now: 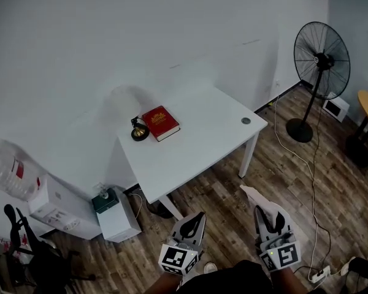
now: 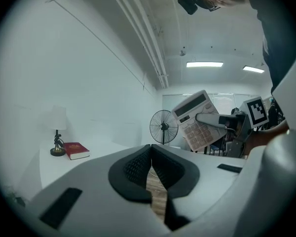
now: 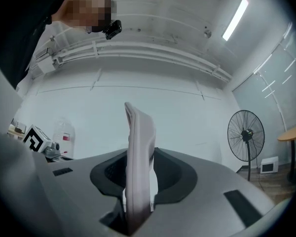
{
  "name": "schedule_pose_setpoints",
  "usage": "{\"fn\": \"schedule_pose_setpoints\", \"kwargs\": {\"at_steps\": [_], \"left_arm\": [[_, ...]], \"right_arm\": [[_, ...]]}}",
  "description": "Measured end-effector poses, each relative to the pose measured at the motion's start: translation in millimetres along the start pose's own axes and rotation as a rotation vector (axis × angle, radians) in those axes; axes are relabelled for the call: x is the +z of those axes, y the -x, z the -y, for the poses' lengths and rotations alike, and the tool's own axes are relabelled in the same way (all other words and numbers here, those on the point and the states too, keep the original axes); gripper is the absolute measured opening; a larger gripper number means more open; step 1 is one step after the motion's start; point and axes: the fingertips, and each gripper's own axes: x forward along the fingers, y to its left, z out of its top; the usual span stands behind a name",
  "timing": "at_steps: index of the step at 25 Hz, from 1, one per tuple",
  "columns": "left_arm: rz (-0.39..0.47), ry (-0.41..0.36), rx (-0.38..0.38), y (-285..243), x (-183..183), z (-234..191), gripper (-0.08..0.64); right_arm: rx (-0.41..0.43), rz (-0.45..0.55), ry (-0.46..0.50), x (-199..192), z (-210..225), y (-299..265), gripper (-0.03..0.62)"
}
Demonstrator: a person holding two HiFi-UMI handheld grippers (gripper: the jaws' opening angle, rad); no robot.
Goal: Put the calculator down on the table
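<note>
A pale grey calculator (image 1: 256, 196) is held in the air over the wooden floor, in front of the white table (image 1: 208, 133) and apart from it. My right gripper (image 1: 265, 208) is shut on its lower end. In the right gripper view the calculator (image 3: 139, 147) stands edge-on between the pads, rising past the gripper (image 3: 138, 171). From the left gripper view, the calculator (image 2: 196, 120) shows its keys and display, tilted. My left gripper (image 1: 190, 224) hangs beside it at the left, shut and holding nothing; its fingertips (image 2: 150, 149) meet.
On the table's far left lie a red book (image 1: 160, 122) and a small lamp (image 1: 138, 130). A standing fan (image 1: 319, 63) and loose cables are at the right. A water dispenser (image 1: 55, 207) and a small white cabinet (image 1: 116, 216) stand left of the table.
</note>
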Motion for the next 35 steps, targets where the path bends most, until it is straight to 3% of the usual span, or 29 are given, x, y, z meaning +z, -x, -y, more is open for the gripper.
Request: {"fn": "schedule_pose_setpoints", "kwargs": {"at_steps": [7, 14, 17, 24, 30, 35], "left_arm": [[-0.026, 0.009, 0.030, -4, -13, -39, 0.021], [-0.027, 0.034, 0.068, -44, -15, -79, 0.021], [-0.033, 0.059, 0.090, -65, -10, -98, 0.021], [-0.043, 0.030, 0.178, -130, -3, -144, 0.021], [-0.050, 0.061, 0.235, -186, 3, -171, 0.020], [-0.053, 0.070, 0.333, -207, 4, -192, 0.020]], "right_arm": [[0.013, -0.015, -0.041, -20, -10, -38, 0.132], [0.064, -0.024, -0.053, -36, 6, -98, 0.132], [0.101, -0.023, -0.052, -36, 17, -131, 0.132], [0.203, -0.001, -0.026, -30, 59, -217, 0.132], [0.292, 0.007, -0.056, -38, 91, -280, 0.132], [0.381, -0.013, -0.093, -53, 103, -321, 0.132]]}}
